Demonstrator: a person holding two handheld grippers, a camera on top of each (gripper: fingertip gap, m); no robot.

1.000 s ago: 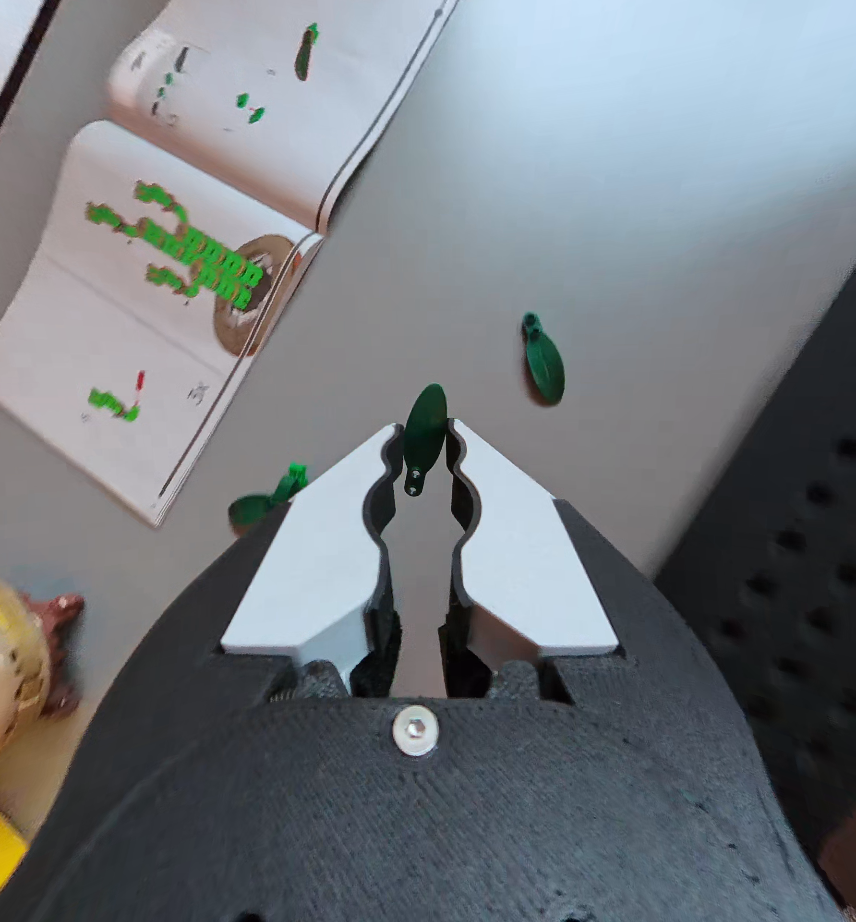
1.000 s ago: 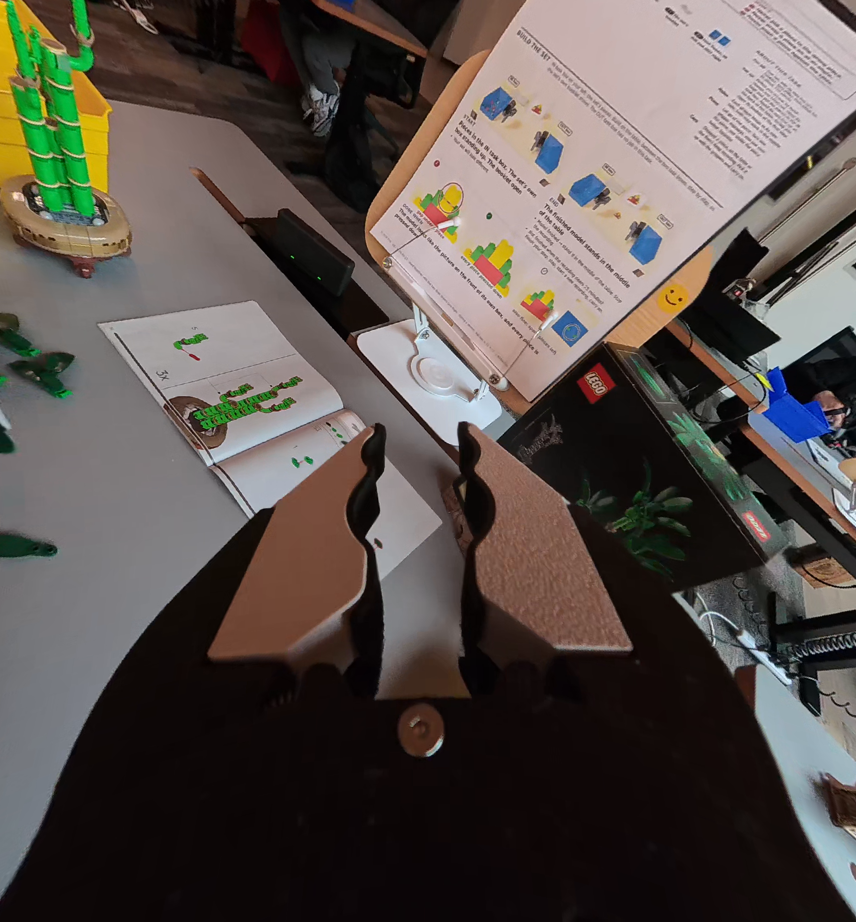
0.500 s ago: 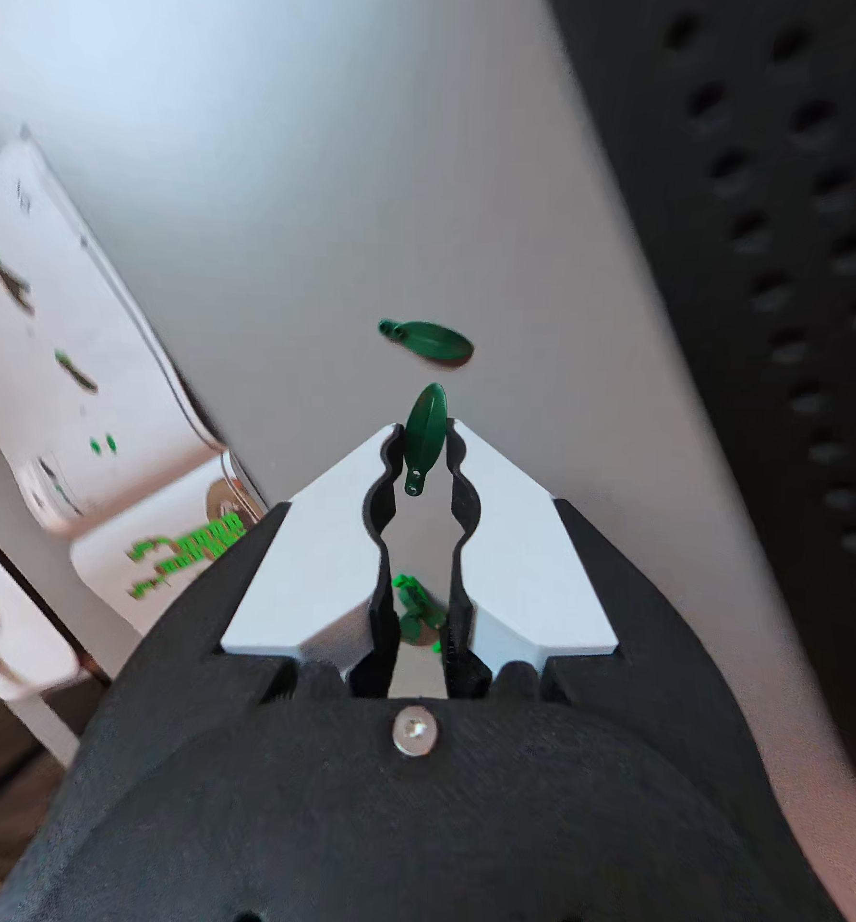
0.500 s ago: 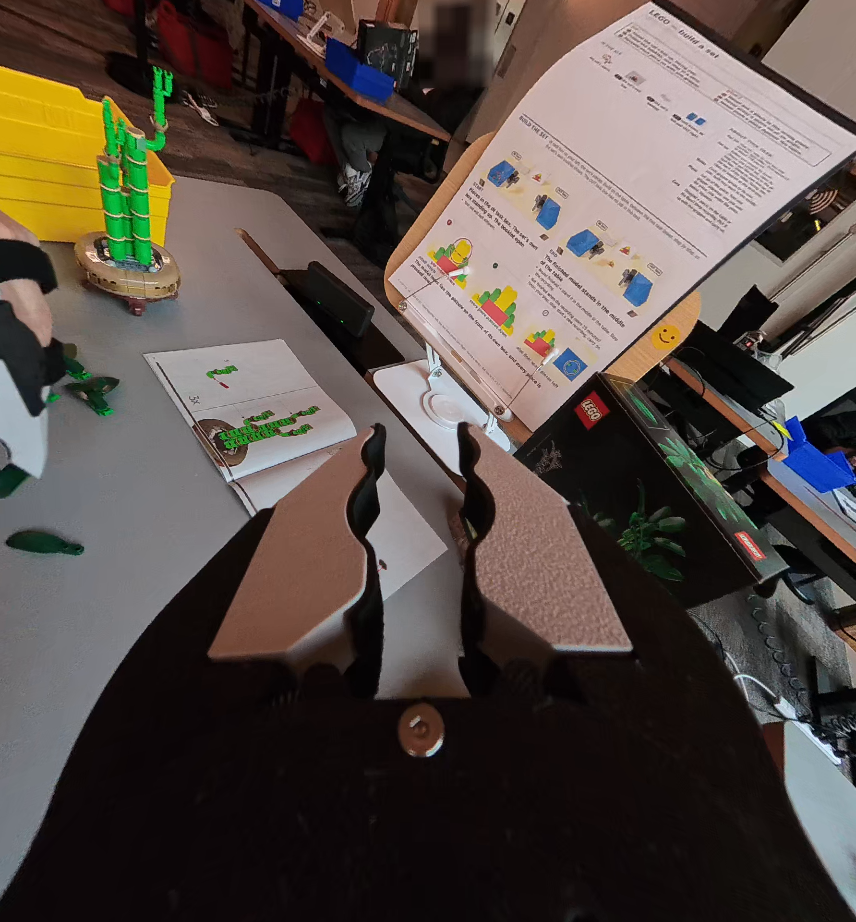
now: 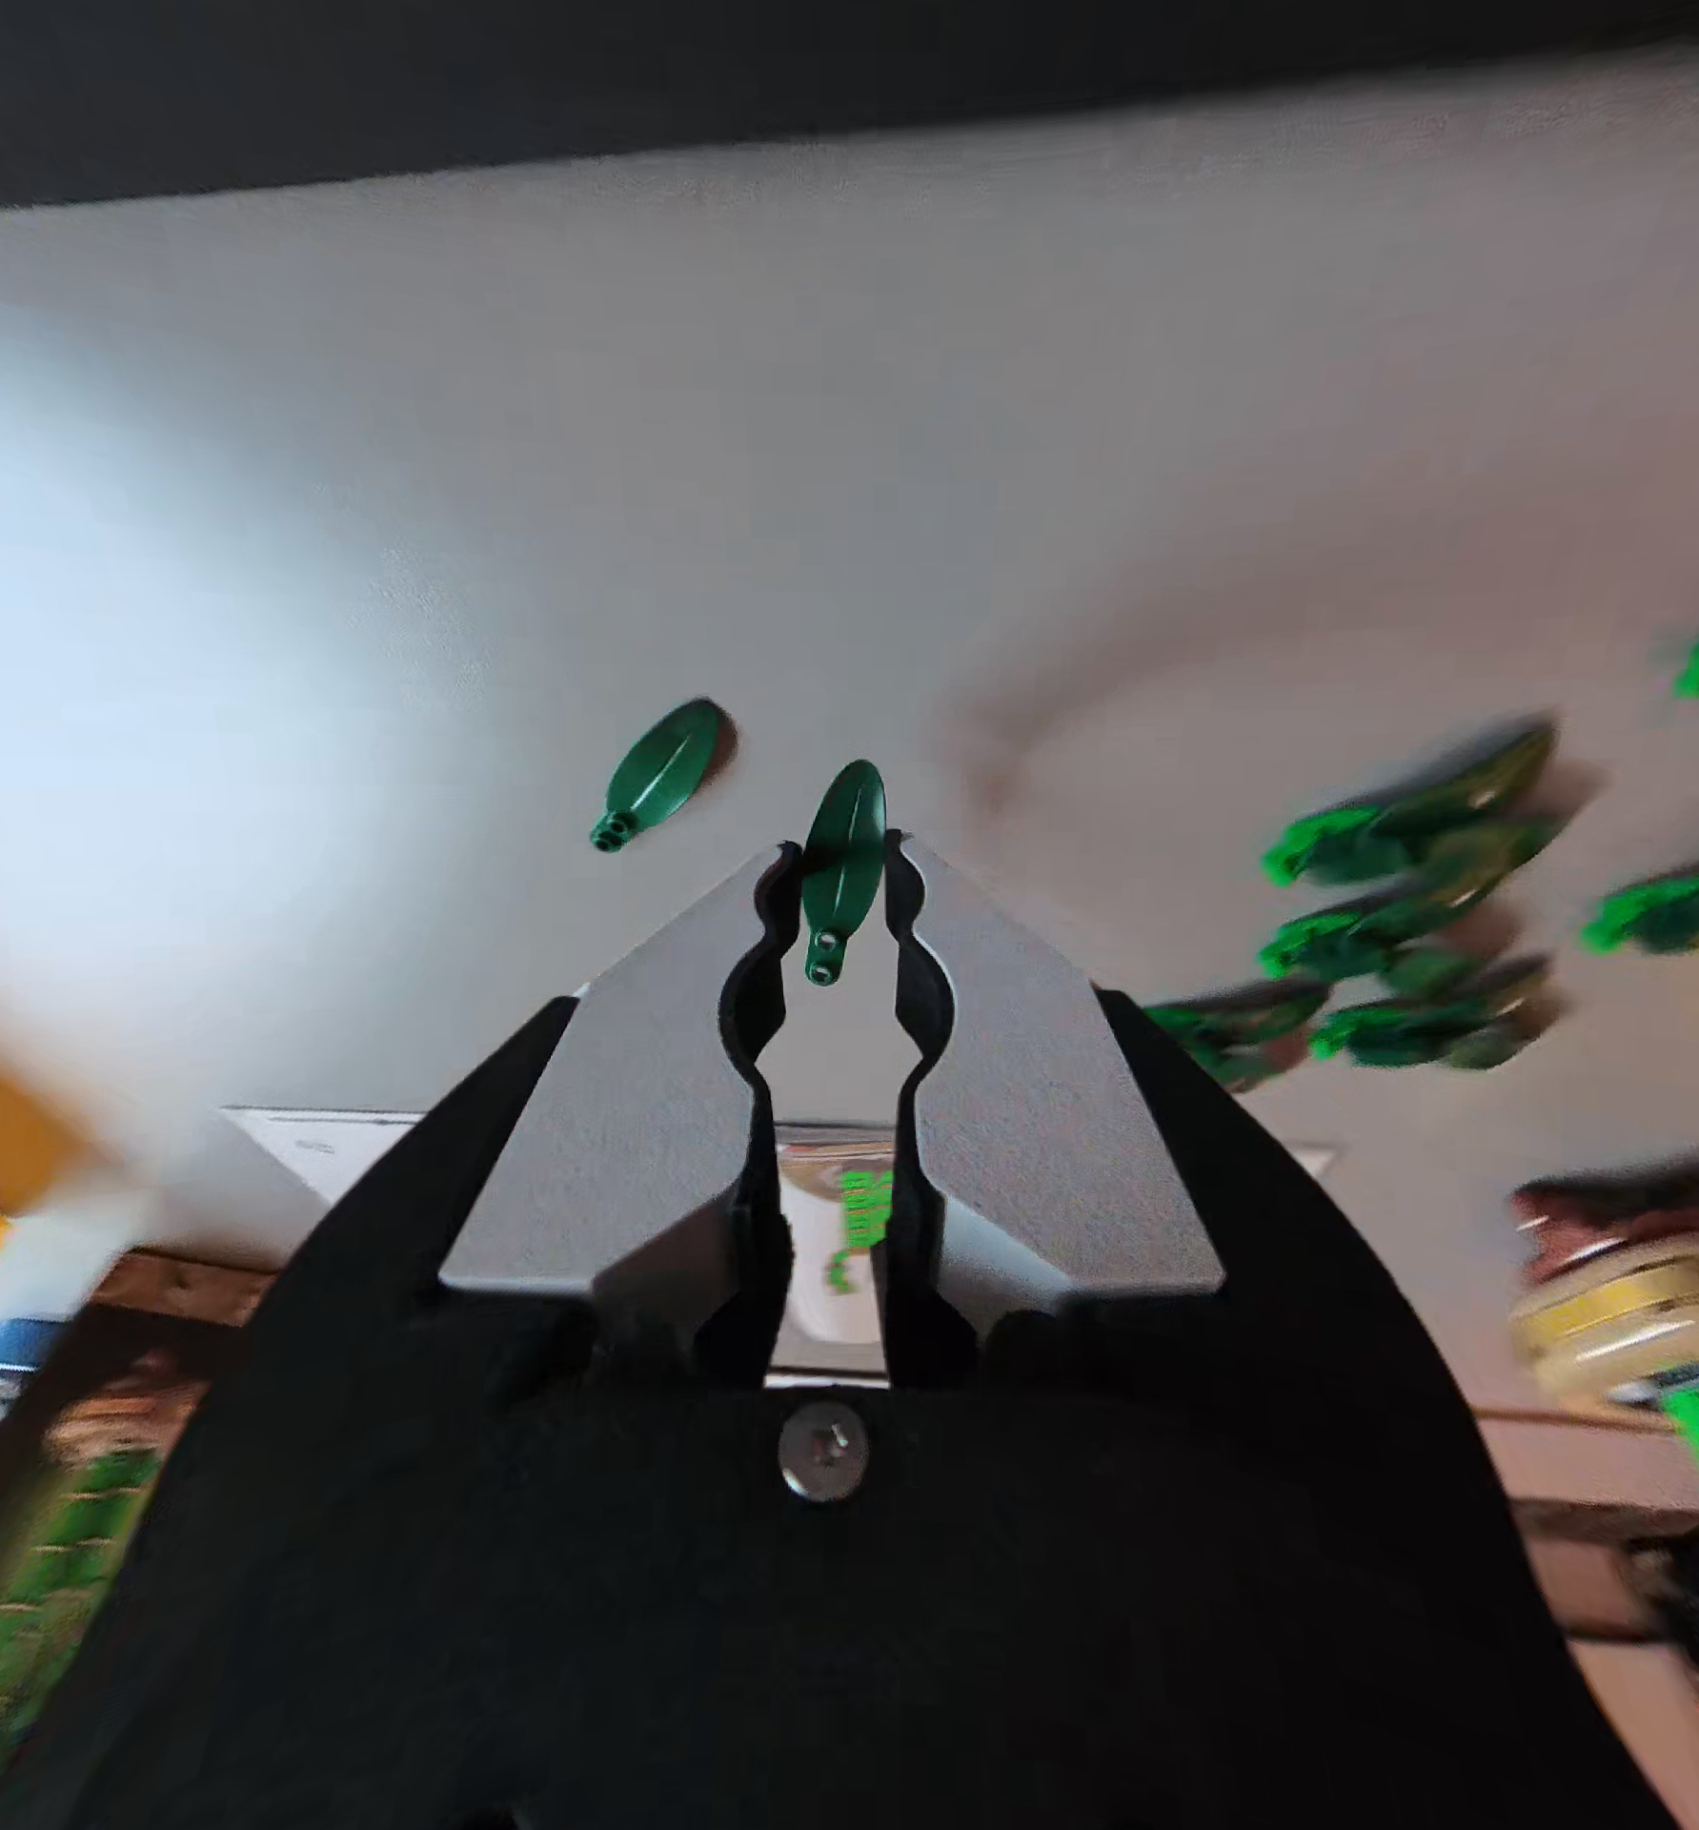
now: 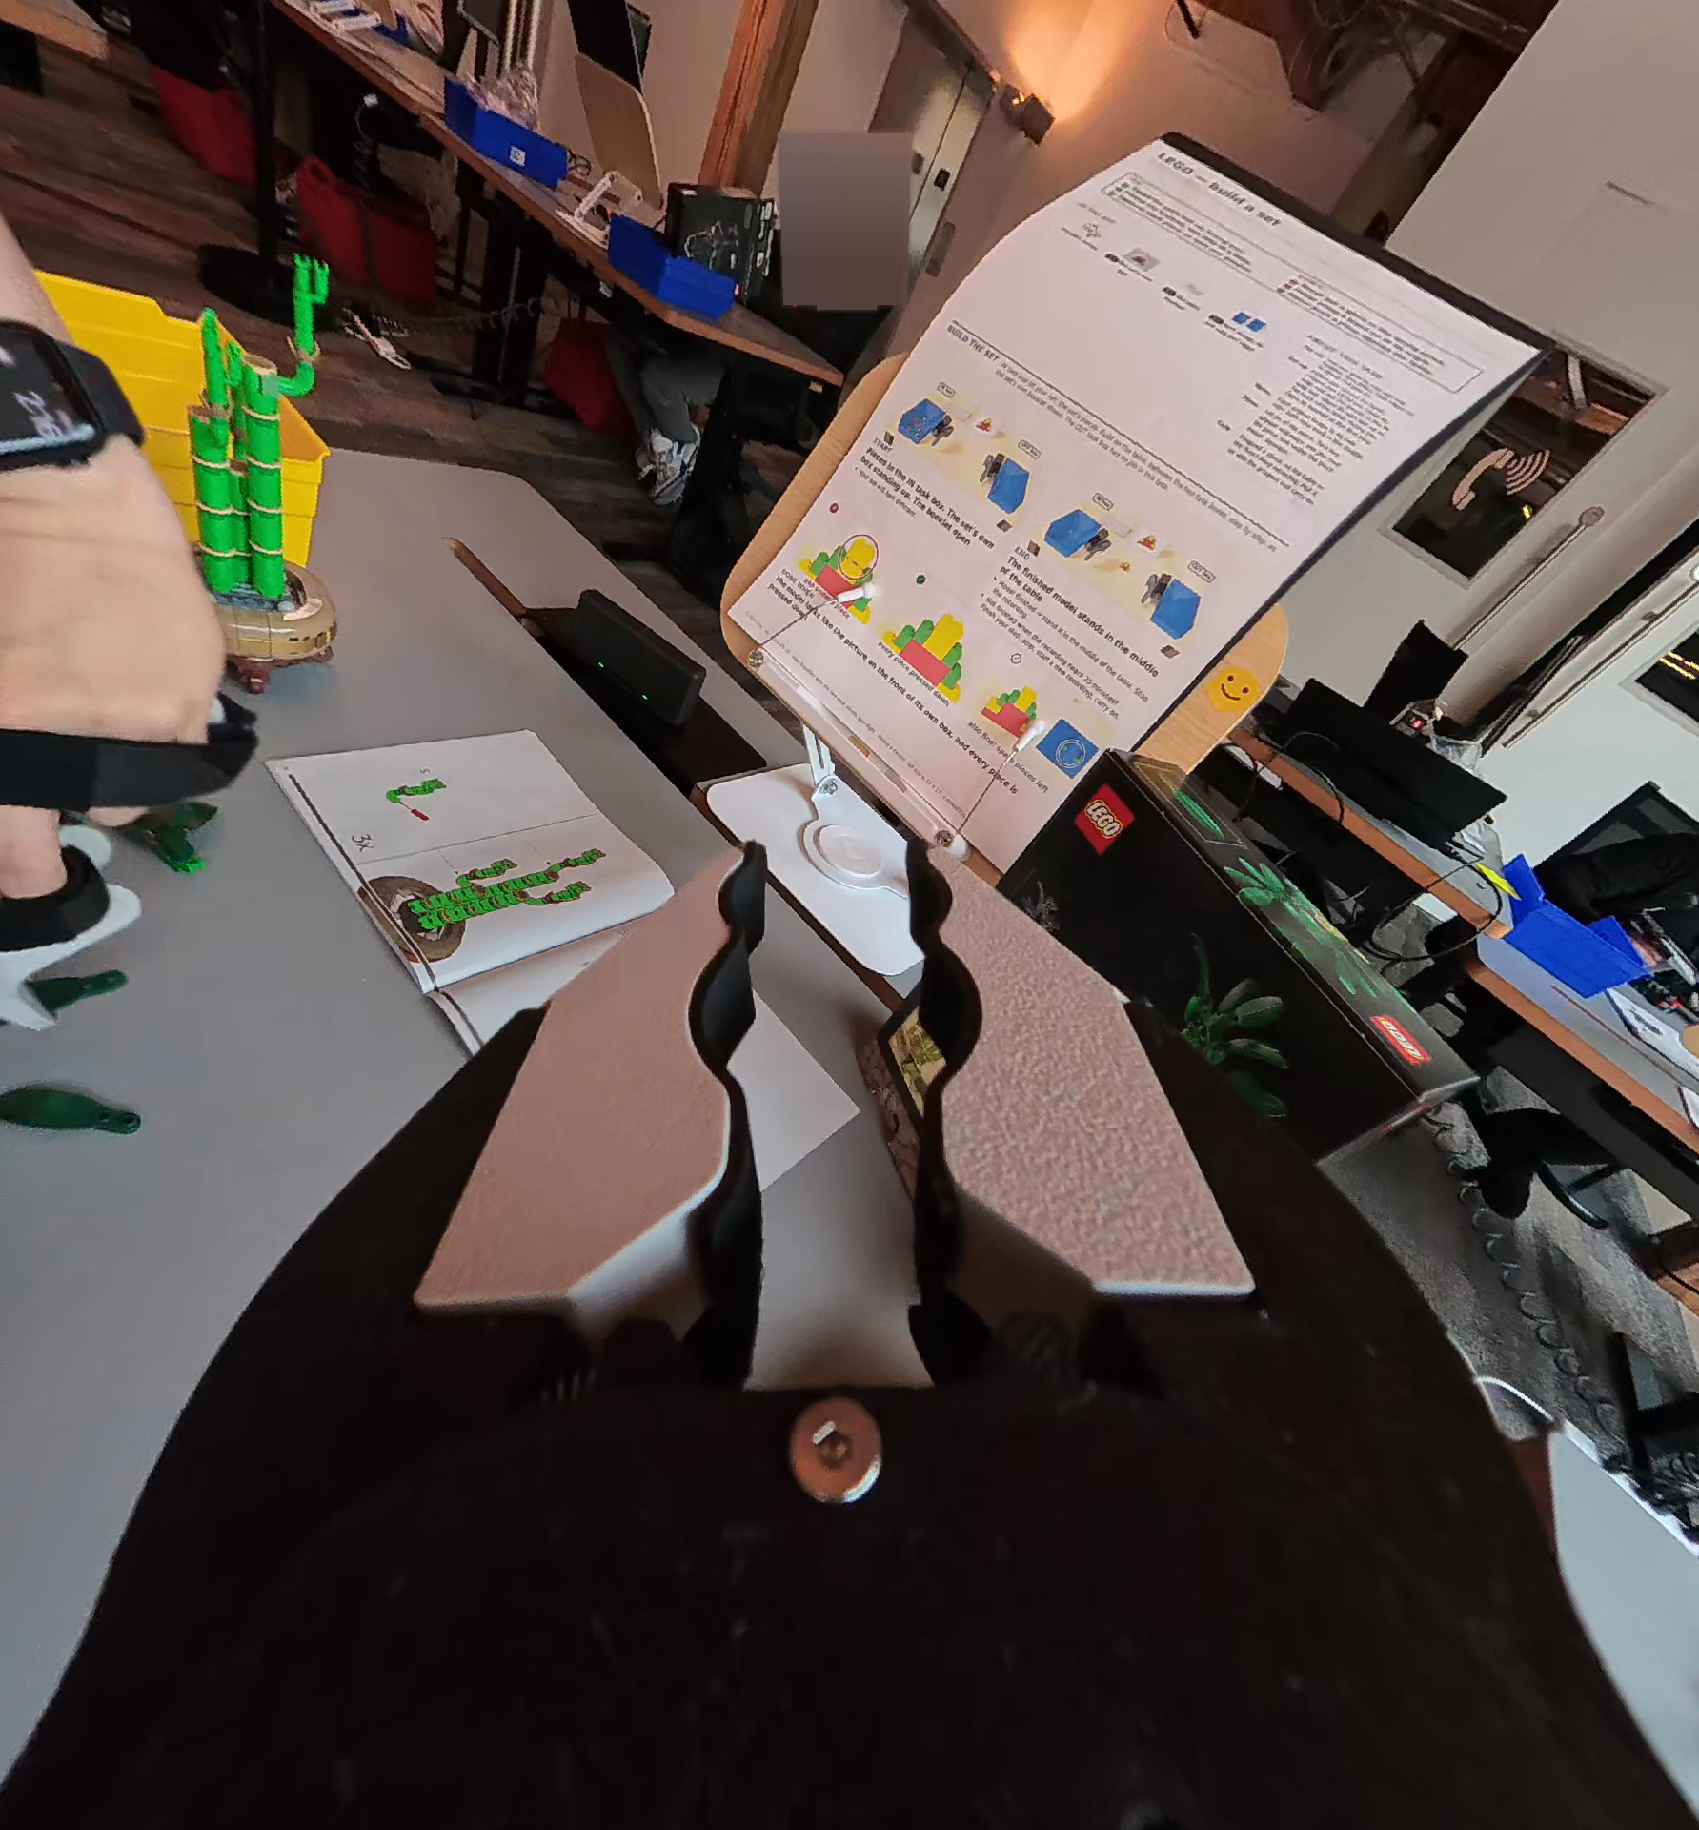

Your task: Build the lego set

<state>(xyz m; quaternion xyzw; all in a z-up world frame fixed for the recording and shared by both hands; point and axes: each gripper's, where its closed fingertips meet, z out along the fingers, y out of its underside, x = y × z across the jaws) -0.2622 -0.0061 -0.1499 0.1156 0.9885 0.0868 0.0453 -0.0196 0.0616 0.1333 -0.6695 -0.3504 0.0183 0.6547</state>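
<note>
You face a grey counter [image 6: 231,1139] with rounded corners. Behind it runs dark wood-plank flooring [image 6: 489,416]. Long wooden benches [image 6: 627,257] carry blue bins [image 6: 672,272]. White walls [image 6: 1568,168] stand at right, a wooden post [image 6: 741,89] at centre, and a warm wall light [image 6: 1033,104] above.

leaf pile [image 5: 1399,921]: motion-blurred | bamboo model [image 5: 1657,1307]: blurred, cut by right edge | booklet [image 5: 825,1238]: mostly behind tool
</note>
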